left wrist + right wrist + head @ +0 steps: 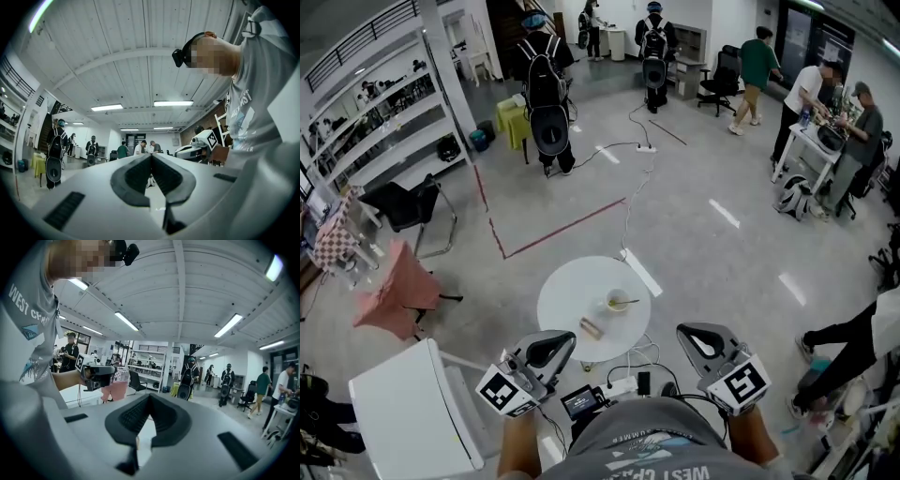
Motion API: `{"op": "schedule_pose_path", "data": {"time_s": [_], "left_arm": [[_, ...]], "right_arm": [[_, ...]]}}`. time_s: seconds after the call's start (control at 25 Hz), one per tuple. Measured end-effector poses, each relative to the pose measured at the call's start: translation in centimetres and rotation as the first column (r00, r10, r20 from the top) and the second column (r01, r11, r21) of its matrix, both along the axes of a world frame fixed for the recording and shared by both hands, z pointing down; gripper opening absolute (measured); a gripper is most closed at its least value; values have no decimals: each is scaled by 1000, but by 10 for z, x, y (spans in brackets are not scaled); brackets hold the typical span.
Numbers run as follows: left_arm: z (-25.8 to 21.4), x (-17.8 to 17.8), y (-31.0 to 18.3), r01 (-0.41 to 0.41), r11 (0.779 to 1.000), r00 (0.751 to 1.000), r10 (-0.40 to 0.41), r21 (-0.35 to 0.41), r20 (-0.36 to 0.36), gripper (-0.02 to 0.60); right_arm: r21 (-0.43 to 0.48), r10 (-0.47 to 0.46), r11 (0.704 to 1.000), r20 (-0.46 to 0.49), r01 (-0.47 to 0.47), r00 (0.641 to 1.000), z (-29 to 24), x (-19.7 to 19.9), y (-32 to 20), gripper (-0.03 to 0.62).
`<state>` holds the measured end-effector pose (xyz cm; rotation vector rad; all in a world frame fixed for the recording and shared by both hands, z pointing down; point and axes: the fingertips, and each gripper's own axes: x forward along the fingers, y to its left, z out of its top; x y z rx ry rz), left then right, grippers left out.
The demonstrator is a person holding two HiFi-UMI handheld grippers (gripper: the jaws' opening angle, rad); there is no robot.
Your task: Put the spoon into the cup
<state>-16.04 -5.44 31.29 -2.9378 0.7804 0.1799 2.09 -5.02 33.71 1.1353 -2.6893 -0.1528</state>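
Observation:
A small pale cup [616,302] stands on the round white table [567,298], right of its middle. The spoon [627,302] rests in the cup, its handle sticking out to the right. My left gripper [551,349] is held close to my body, short of the table's near edge, jaws shut and empty. My right gripper [704,340] hovers to the right of the table, also shut on nothing. In the left gripper view the jaws [151,156] meet at the tips and point across the room; the right gripper view [150,395] shows the same.
A short tan object [592,328] lies on the table near its front edge. A white cabinet [412,412] stands at my left and a chair draped in pink cloth [396,291] beyond it. Cables [630,211] run over the floor behind the table. Several people stand far off.

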Motion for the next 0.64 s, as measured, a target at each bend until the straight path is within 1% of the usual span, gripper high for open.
{"op": "schedule_pose_path", "data": {"time_s": [0.16, 0.32, 0.44, 0.64], "left_arm": [[0, 8, -1, -2, 1000, 1000, 2, -1, 5, 2], [3, 1, 0, -7, 1000, 1000, 7, -4, 2, 2], [9, -2, 1, -8, 1000, 1000, 8, -5, 3, 2], [10, -1, 3, -9, 1000, 1000, 9, -10, 3, 2]], "right_arm": [[-40, 22, 999, 22, -22, 1000, 3, 9, 0, 2], [-44, 34, 998, 28, -33, 999, 7, 3, 3, 2], [-35, 27, 999, 22, -26, 999, 9, -2, 3, 2], [-44, 42, 998, 11, -41, 999, 11, 2, 5, 2]]}}
